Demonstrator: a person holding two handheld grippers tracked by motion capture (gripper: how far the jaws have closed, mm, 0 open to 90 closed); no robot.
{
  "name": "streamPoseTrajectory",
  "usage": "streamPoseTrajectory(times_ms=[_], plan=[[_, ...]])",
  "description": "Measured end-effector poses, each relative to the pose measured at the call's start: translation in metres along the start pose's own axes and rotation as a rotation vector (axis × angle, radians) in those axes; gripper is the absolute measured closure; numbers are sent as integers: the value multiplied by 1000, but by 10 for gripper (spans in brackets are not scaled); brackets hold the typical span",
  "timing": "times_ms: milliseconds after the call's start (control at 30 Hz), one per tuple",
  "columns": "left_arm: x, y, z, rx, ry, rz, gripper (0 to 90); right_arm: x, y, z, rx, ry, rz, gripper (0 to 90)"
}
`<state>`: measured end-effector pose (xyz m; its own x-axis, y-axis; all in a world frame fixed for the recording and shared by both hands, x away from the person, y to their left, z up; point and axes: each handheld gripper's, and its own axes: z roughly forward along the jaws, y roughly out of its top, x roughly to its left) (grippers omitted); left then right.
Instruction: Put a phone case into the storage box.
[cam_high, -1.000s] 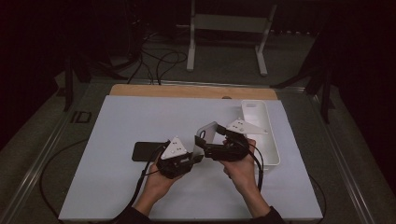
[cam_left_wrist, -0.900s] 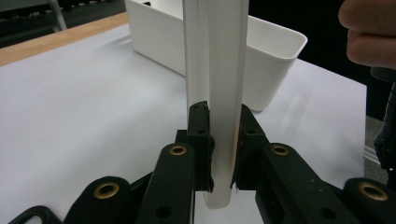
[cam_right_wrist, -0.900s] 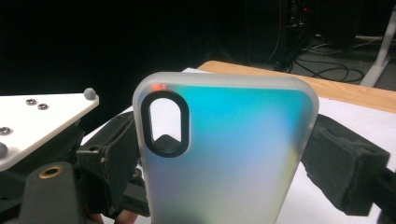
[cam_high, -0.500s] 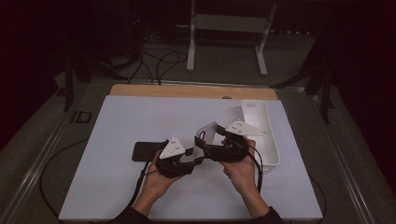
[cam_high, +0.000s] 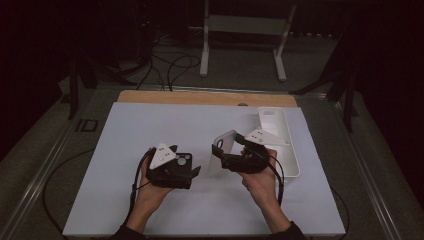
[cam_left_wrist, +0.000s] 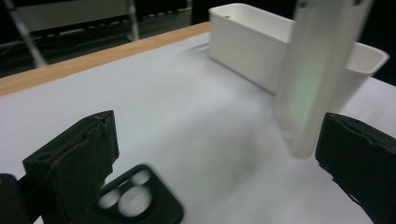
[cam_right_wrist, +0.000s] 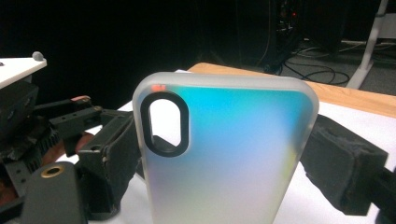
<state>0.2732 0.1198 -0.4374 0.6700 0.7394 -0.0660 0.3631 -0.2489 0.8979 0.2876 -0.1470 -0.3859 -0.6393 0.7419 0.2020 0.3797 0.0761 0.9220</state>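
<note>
A frosted translucent phone case (cam_high: 223, 148) stands nearly upright above the white mat, and my right gripper (cam_high: 220, 158) is shut on its lower part. In the right gripper view the case (cam_right_wrist: 224, 154) has an oval camera cutout at its upper left and sits between the two black jaws. A black phone (cam_high: 183, 160) lies flat on the mat, camera lenses up. My left gripper (cam_high: 194, 172) hovers over it, open, jaws pointing toward the case. From the left gripper view the phone's lenses (cam_left_wrist: 133, 203) lie by the left jaw, and the case (cam_left_wrist: 315, 79) hangs ahead on the right.
A long white bin (cam_high: 294, 152) stands on the mat's right side, just behind my right hand. The wooden table edge (cam_high: 200, 97) runs along the back. Cables and a metal stand's legs are on the floor beyond it.
The two grippers have drawn apart. My left gripper slid left over the black phone, whose camera end now shows. The right gripper shifted slightly right, still holding the case.
</note>
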Motion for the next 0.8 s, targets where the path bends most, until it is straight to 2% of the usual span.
streamPoseTrajectory(times_ms=[133, 167, 267, 433, 533, 600, 800], plan=[[8, -6, -7, -4, 26, -14, 0, 0, 0, 0, 1, -2, -1, 170], [13, -11, -11, -1, 47, -16, 0, -1, 0, 0, 4, -4, -2, 170], [19, -18, -17, 1, 70, -21, 0, -1, 0, 0, 7, -7, -2, 170], [25, -25, -24, -5, 88, -34, 0, -1, 0, 0, 9, -10, -4, 170], [33, -36, -33, -7, 107, -44, 0, -2, 0, -1, 9, -11, -6, 170], [34, -38, -34, -4, 112, -44, 0, -3, 0, -1, 11, -12, -5, 170], [43, -57, -48, 3, 145, -49, 0, -3, 0, -1, 16, -17, -14, 170]])
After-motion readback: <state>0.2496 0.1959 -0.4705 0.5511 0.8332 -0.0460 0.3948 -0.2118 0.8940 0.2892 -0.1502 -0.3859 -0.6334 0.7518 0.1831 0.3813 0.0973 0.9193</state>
